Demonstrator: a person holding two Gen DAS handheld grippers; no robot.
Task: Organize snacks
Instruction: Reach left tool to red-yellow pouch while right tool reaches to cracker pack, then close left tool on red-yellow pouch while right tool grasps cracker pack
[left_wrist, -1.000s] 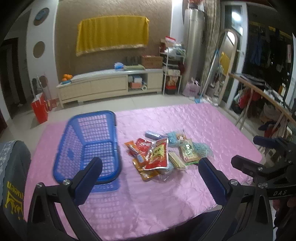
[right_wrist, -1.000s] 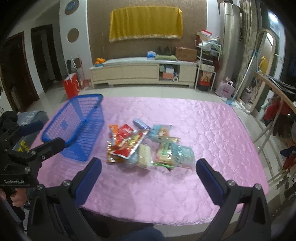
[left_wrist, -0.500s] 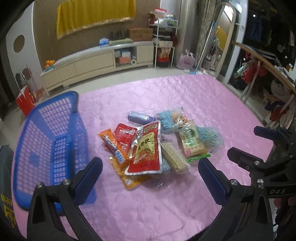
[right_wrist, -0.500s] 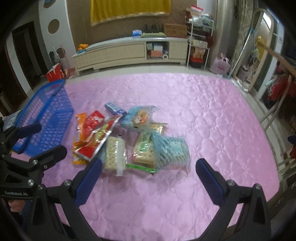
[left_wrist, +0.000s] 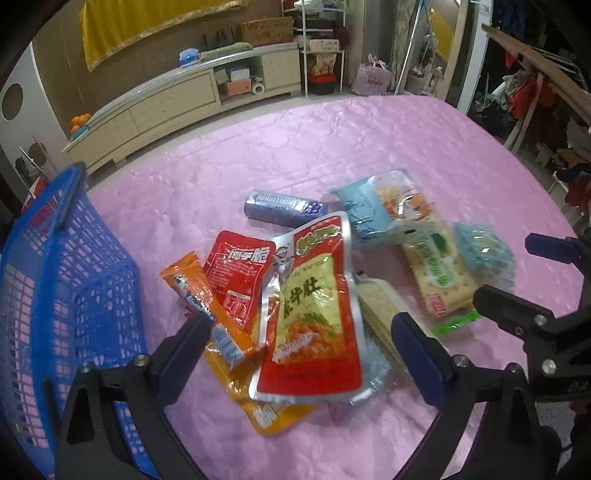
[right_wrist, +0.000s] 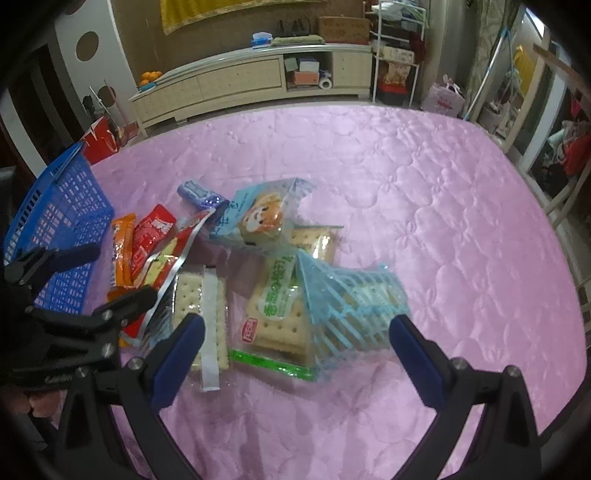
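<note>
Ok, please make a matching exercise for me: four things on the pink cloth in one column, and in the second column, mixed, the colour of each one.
Things:
1. basket
2. gum roll
3. long sachet
4. cracker pack label

Colours:
A. orange
B. green
C. blue
D. purple

Pairs: 1-C, 2-D, 3-A, 4-B

Blue basket (left_wrist: 55, 295) cut off, perhaps half, at left edge
</note>
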